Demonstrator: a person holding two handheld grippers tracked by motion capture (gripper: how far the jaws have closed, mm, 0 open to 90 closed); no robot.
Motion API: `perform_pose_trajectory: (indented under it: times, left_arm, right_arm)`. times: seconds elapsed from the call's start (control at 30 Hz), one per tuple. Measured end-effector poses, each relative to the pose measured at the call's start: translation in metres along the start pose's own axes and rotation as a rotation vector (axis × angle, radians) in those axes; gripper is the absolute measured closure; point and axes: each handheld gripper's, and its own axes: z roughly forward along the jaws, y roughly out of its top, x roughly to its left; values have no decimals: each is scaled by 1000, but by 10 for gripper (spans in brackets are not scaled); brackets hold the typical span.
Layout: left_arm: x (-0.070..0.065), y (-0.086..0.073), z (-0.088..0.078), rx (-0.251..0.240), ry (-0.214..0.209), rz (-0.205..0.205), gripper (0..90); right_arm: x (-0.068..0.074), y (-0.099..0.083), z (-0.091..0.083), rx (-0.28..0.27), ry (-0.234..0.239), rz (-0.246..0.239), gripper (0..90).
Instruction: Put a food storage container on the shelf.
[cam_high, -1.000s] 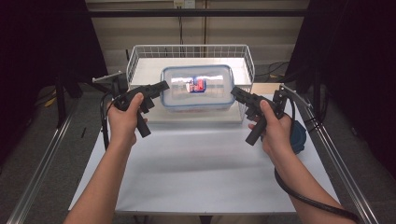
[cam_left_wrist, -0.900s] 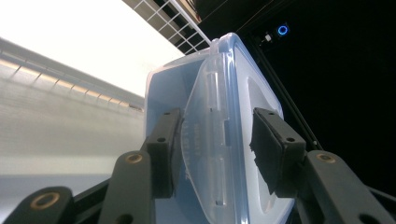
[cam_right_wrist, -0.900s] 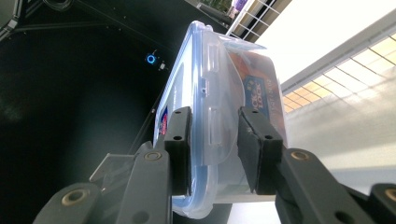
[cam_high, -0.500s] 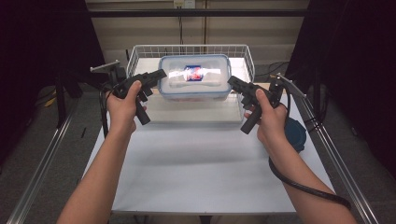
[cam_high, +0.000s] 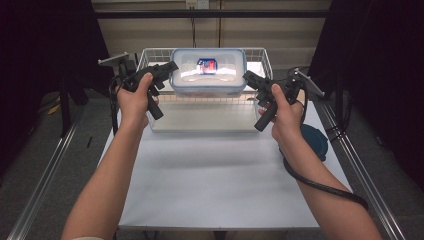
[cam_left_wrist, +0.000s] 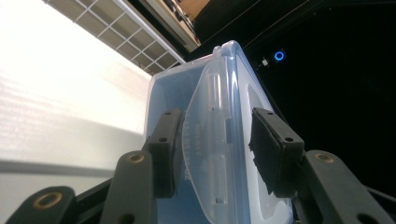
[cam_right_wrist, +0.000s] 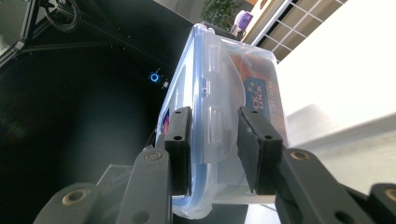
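Note:
A clear plastic container (cam_high: 207, 75) with a blue-rimmed lid and a red and blue label is held in the air between my two grippers, over the white wire basket (cam_high: 150, 56). My left gripper (cam_high: 169, 70) is shut on its left end, and my right gripper (cam_high: 248, 79) is shut on its right end. In the left gripper view the container (cam_left_wrist: 205, 93) stands on edge with my left gripper (cam_left_wrist: 217, 126) clamped over its end latch. In the right gripper view my right gripper (cam_right_wrist: 212, 123) pinches the latch flap of the container (cam_right_wrist: 224, 70).
The wire basket stands at the far end of the white table (cam_high: 210, 180). A dark blue round object (cam_high: 314, 141) lies at the table's right edge, under the right wrist. Metal rails run along both sides of the table.
Both grippers have carried the container up and away from the person, from in front of the basket to above it. The grip on both ends is unchanged.

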Motion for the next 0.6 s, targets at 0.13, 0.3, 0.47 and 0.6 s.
perform_pose_trajectory:
  times: [0.13,0.3,0.47,0.6]
  left_arm:
    - [1,5,5,-1,5,3,550]
    - [3,9,9,-4,6,5,550]
    - [6,10,14,-14,3,-2,549]
    - [8,13,17,-9,10,11,549]
  right_arm:
    - [0,6,6,-5,-2,-5,668]
    - [0,11,12,-9,-5,-9,668]
    - [-3,14,17,-17,-12,-18,668]
    - [-5,16,20,-23,-15,-8,668]
